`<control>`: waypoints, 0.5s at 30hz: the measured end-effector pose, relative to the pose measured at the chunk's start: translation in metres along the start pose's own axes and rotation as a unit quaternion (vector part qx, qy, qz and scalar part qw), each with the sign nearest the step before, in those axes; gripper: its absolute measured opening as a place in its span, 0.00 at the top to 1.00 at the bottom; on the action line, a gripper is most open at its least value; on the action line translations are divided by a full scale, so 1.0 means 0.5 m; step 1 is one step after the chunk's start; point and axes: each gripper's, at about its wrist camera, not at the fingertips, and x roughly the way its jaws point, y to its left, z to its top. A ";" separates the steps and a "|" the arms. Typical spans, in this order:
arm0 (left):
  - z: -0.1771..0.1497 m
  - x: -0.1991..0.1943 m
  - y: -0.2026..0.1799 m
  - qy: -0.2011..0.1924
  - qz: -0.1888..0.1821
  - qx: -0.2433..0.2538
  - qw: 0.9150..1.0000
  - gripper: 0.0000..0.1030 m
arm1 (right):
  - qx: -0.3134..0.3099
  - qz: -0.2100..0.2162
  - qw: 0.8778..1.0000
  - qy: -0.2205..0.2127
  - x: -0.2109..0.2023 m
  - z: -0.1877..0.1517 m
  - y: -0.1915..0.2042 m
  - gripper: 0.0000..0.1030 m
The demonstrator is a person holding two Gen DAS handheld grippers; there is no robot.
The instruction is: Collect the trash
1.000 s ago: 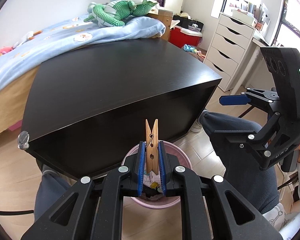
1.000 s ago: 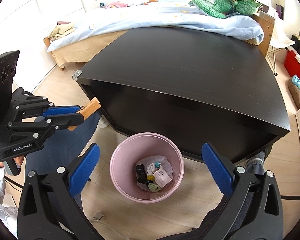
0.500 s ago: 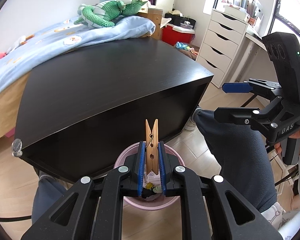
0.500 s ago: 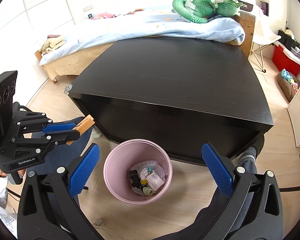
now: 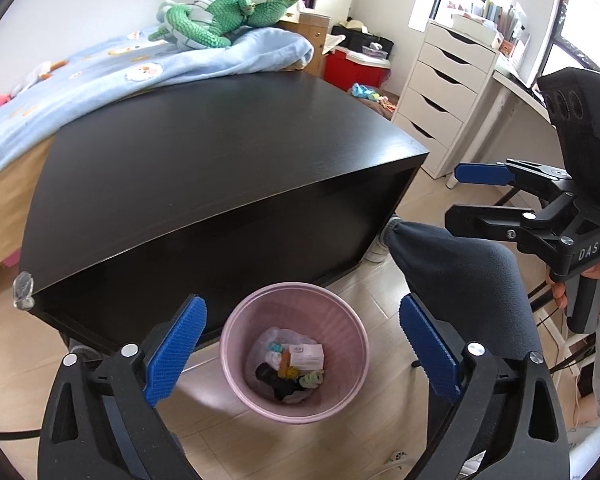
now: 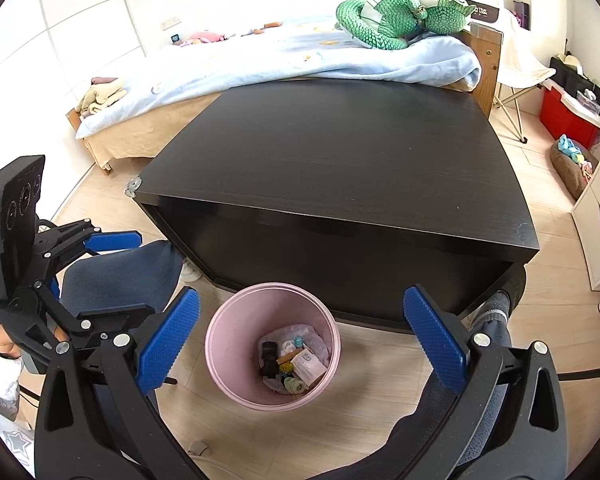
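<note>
Your left gripper [image 5: 300,344] has dropped the peg [image 5: 286,360] into the bin [image 5: 236,344]; jaws opening, empty. Right gripper [image 6: 300,332] spread, empty, hovering beside the table [image 6: 340,216] edge.

A second ago the left tongs [image 5: 300,344] clamp a wooden clothespin upright above the pink trash bin [image 5: 236,344]; now their jaws are opening with nothing between them, and the clothespin [image 5: 286,360] lies inside the bin among the trash.
</note>
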 end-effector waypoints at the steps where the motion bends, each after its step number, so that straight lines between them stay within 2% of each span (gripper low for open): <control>1: 0.000 -0.001 0.001 -0.001 0.000 -0.002 1.000 0.08 | 0.000 -0.001 1.000 -0.001 0.000 0.000 0.001 0.03; 8: -0.002 -0.008 0.016 -0.008 0.023 -0.021 0.999 0.07 | 0.001 -0.011 1.000 -0.007 -0.002 0.006 0.002 0.03; 15: 0.021 -0.036 0.042 -0.032 0.052 -0.031 0.998 0.07 | 0.004 -0.015 1.000 -0.016 -0.003 0.028 0.002 0.03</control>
